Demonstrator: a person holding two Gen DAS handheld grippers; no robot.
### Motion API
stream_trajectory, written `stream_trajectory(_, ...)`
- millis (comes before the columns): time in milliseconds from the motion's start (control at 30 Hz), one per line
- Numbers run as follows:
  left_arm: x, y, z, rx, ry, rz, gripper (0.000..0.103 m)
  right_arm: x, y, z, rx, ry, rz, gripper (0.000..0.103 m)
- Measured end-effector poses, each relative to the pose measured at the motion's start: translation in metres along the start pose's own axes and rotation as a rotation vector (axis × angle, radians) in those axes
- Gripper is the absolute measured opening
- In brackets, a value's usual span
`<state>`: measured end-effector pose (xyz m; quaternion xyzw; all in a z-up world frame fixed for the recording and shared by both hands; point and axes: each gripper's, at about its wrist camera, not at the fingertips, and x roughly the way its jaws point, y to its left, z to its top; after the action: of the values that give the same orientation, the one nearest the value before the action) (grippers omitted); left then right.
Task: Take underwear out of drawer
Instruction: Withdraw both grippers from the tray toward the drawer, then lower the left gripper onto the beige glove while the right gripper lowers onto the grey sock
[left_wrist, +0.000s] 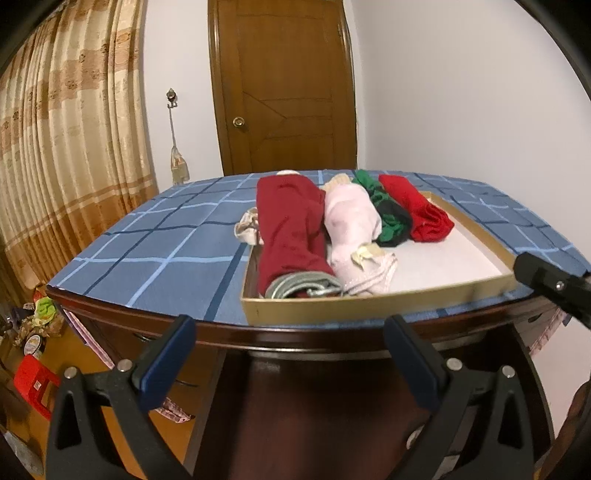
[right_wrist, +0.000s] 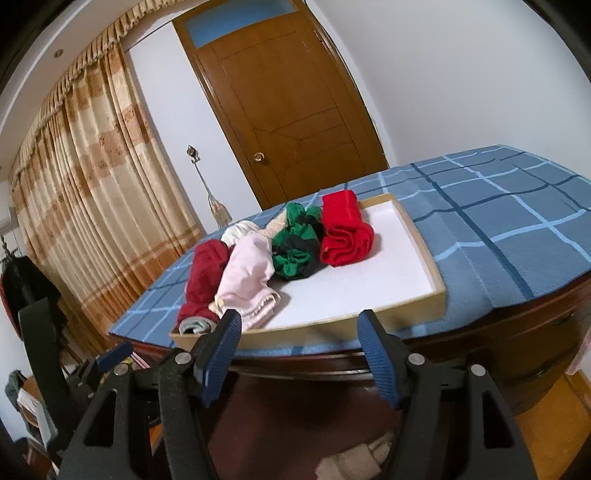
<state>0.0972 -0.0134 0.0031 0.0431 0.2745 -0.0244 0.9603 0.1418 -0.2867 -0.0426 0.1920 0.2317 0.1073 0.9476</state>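
We note a table under a blue checked cloth (left_wrist: 155, 236), a wooden door (left_wrist: 284, 85) and curtains behind. On the cloth sits the shallow drawer (right_wrist: 417, 236), tan-walled, white-floored. Four rolled garments lie in its left half: dark red roll (left_wrist: 291, 229), pink piece (left_wrist: 351, 225), green-and-black bundle (right_wrist: 297, 247), bright red roll (right_wrist: 345, 232). A pale item (left_wrist: 245, 229) hangs over the drawer's left wall. Our left gripper (left_wrist: 291, 354) and right gripper (right_wrist: 301, 350) both hover short of the table edge, jaws parted, nothing between them. We judge the task barely begun: every piece is in the drawer, none lifted; approach, grasp and removal all remain.
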Motion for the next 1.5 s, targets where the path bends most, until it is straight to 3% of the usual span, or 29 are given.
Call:
stream_trajectory(300, -0.002, -0.005, -0.006, 0.015, 0.006, -0.026, 0.103, -0.021, -0.002, -0.007, -0.075, 0.003, -0.034, 0.068)
stream_trajectory(667, -0.004, -0.014, -0.022, 0.074, 0.058, -0.084, 0.103, -0.033, -0.027, -0.021, -0.060, 0.037, -0.093, 0.068)
stream_trajectory(967, 0.006, -0.026, -0.044, 0.139, 0.194, -0.181, 0.103, -0.041, -0.046, -0.035, -0.059, 0.094, -0.133, 0.068)
stream_trajectory(1200, 0.015, -0.045, -0.058, 0.210, 0.297, -0.249, 0.103, -0.033, -0.056, -0.050, -0.055, 0.196, -0.125, 0.068)
stream_trajectory(1500, 0.026, -0.090, -0.070, 0.391, 0.388, -0.353, 0.102, -0.036, -0.065, -0.064, -0.070, 0.292, -0.133, 0.068)
